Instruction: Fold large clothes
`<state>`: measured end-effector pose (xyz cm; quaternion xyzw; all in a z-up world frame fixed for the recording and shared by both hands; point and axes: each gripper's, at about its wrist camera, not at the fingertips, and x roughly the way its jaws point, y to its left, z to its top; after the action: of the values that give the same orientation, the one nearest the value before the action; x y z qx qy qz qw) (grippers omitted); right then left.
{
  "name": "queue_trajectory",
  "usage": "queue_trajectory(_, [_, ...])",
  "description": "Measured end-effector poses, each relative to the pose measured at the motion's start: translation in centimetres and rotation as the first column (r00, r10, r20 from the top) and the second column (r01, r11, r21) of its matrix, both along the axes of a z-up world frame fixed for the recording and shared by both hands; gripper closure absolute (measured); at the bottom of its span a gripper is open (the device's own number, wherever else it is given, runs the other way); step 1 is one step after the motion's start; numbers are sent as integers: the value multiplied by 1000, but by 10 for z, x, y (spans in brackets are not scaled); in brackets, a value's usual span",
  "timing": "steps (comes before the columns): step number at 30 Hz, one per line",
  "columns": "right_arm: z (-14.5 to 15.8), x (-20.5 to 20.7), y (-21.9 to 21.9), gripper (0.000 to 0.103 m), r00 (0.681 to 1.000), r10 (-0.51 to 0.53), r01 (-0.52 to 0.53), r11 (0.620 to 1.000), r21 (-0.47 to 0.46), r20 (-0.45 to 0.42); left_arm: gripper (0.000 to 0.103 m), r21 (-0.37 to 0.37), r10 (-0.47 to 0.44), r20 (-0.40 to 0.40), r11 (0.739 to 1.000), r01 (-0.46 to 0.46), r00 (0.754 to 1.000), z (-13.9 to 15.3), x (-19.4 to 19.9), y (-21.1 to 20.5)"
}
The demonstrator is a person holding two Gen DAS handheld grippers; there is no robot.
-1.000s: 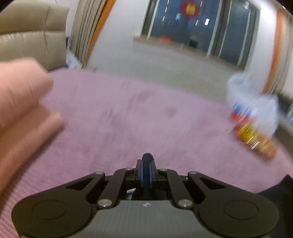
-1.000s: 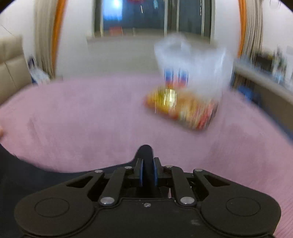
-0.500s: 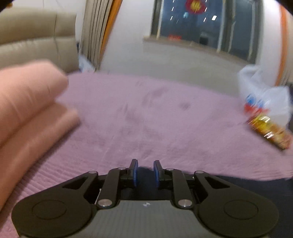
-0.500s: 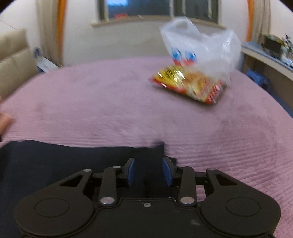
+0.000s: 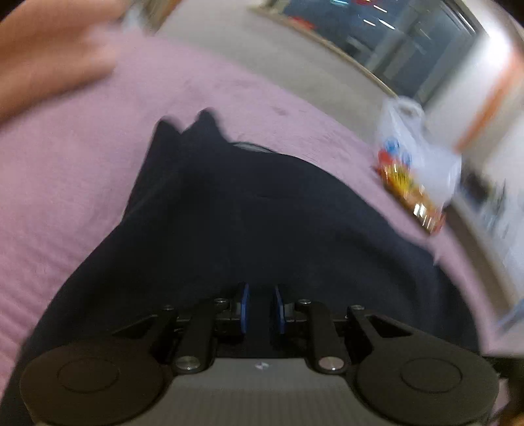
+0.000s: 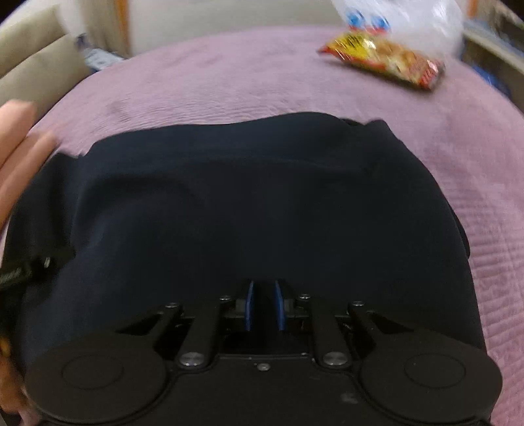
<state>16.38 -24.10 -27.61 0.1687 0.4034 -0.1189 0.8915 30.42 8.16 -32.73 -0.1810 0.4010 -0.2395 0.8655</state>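
- The left gripper (image 5: 260, 306) has its jaws a little way apart, with a small gap between the blue pads (image 5: 244, 308). Nothing sits in the gap.
- The right gripper (image 6: 263, 304) looks the same. Its jaws are a little way apart, and its blue pads (image 6: 249, 304) hold nothing.
- A dark cloth (image 5: 249, 213) lies just ahead of the left jaws and spreads out to both sides of them. It rests on the purple bed cover (image 5: 65, 170).
- In the left view, the far end of the cloth comes to two small points, ahead and a bit to the left of the jaws.
- In the right view, the cloth (image 6: 249, 203) also fills the space right ahead of the jaws. Its far edge is nearly straight, and it looks folded into a wide flat shape. The bed cover (image 6: 229, 85) shows past it.
- A snack bag (image 6: 386, 62) lies on the cover far ahead and to the right of the right jaws, well apart from the cloth. A clear plastic bag (image 6: 422, 16) sits just behind it.
- The left view shows the same snack bag (image 5: 409, 196) off to the right of the jaws. It is blurry.
- A pink pile (image 5: 49, 55) sits far ahead to the left of the left jaws. It is too blurry to tell what it is.
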Motion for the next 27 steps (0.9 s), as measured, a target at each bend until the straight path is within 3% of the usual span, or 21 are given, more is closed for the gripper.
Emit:
queue_trajectory(2, [5,1,2,86,1000,6,-6,1000,-9,-22,88,4,20,-33,1000,-20,999,12,-2,6])
queue_trajectory(5, [27,-19,10,78,1000,27,-27,1000,-8,13,84,39,20,4,999,-20,1000,39,-26,21])
queue_trajectory(7, [42,-36,19,77,996,59,-59,998,-3,62,71,-5,46,-18,999,-46,999,50,-54,44])
queue_trajectory(8, [46,-44,27,75,995,78,-79,997,14,65,66,-55,63,-68,996,-67,996,50,-62,58])
queue_trajectory(9, [48,-46,32,69,993,100,-103,994,46,62,64,-120,78,-133,988,-94,988,47,-72,73])
queue_trajectory(11, [49,-52,48,69,987,141,-147,986,77,71,65,-179,123,-209,970,-161,970,39,-98,100])
queue_trajectory(16, [54,-58,88,69,968,227,-226,974,-24,106,64,-172,207,-246,952,-253,947,26,-135,133])
queue_trajectory(19, [49,-55,96,69,965,239,-238,971,-23,106,64,-173,232,-286,942,-288,930,11,-135,141])
queue_trajectory(24, [26,-49,103,69,972,226,-224,974,-43,62,64,-171,302,-265,920,-353,916,-3,-129,141])
queue_trajectory(27, [15,-44,98,69,975,216,-215,976,-21,52,60,-170,349,-290,897,-407,891,-17,-124,137])
